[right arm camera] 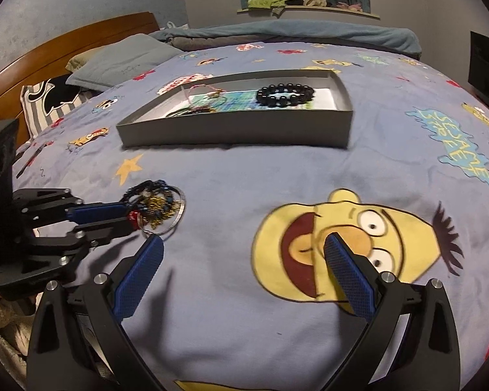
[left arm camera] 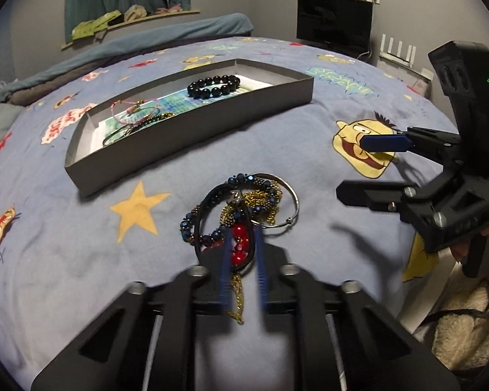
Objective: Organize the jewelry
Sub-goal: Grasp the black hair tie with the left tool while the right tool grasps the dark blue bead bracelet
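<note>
**Jewelry heap caught between the left gripper's pads**

Jewelry pile (left arm camera: 244, 208) lying on the blue cartoon bedspread (left arm camera: 179, 244), straight ahead of the left gripper (left arm camera: 243, 244) and partly between its fingers. Tangled together: a blue beaded bracelet, a gold chain, a silver bangle, a black cord loop and a red beaded piece. Long axis of the red piece (left arm camera: 239, 244) and of the cord loop around it running along the fingers, away from the camera; tail of the gold chain trailing back towards the gripper body.

Left gripper pressed nearly together, blue pads pinching the red piece and cord at the near end of the heap. Right gripper (right arm camera: 244, 267) spread wide, nothing between its pads, hovering over a yellow cartoon face (right arm camera: 358, 228), well off to the right of the pile.

Grey cardboard tray (left arm camera: 192, 150) beyond the pile, long side lying across the left gripper's line of sight, holding a black bead bracelet (left arm camera: 213, 86) at its right end and thin cord bracelets (left arm camera: 133, 117) at its left.

Readable writing: "SESAME STREET" (right arm camera: 456, 143) printed on the bedspread, ahead and right of the right gripper.
</note>
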The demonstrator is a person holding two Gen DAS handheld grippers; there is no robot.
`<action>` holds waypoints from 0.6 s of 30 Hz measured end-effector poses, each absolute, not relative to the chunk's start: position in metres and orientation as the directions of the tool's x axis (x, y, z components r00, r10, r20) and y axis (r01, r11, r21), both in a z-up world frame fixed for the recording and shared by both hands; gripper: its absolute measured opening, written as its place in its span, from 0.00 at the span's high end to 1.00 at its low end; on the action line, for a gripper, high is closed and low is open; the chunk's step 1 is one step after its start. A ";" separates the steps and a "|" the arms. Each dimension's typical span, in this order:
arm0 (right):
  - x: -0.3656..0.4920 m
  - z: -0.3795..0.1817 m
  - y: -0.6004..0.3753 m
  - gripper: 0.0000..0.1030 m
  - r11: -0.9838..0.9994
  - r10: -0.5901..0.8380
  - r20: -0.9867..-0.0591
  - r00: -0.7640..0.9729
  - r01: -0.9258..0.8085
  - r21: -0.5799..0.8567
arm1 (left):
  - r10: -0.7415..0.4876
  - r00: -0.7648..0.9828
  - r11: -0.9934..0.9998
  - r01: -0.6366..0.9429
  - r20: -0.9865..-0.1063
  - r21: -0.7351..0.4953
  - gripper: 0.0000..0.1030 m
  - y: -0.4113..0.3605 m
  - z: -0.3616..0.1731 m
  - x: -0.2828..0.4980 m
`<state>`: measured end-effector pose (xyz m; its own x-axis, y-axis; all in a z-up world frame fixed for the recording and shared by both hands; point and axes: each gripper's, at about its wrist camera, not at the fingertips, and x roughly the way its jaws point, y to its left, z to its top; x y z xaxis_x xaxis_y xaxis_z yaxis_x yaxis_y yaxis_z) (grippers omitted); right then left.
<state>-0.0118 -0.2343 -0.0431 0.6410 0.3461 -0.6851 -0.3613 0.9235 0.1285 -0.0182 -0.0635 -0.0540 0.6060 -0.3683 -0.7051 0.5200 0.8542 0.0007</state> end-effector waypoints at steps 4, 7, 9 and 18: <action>-0.014 -0.045 -0.218 0.05 0.907 0.368 -0.682 0.632 -0.404 0.116 | -0.370 0.633 0.862 0.507 -0.680 0.004 0.93 -0.056 -0.047 -0.019; -0.013 -0.045 -0.208 0.05 0.898 0.383 -0.675 0.631 -0.425 0.112 | -0.367 0.656 0.873 0.488 -0.660 0.000 0.93 -0.047 -0.039 -0.019; -0.012 -0.043 -0.204 0.10 0.895 0.392 -0.667 0.633 -0.431 0.117 | -0.357 0.673 0.882 0.471 -0.647 0.003 0.93 -0.040 -0.034 -0.019; 0.003 -0.035 -0.177 0.46 0.875 0.412 -0.666 0.621 -0.473 0.100 | -0.354 0.676 0.886 0.464 -0.646 0.000 0.93 -0.025 -0.030 -0.019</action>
<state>0.0030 -0.1775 -0.0353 0.6215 0.4119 -0.6664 -0.4733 0.8752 0.0996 -0.0195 -0.0249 -0.0303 0.6760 -0.3540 -0.6463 0.4637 0.8860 -0.0002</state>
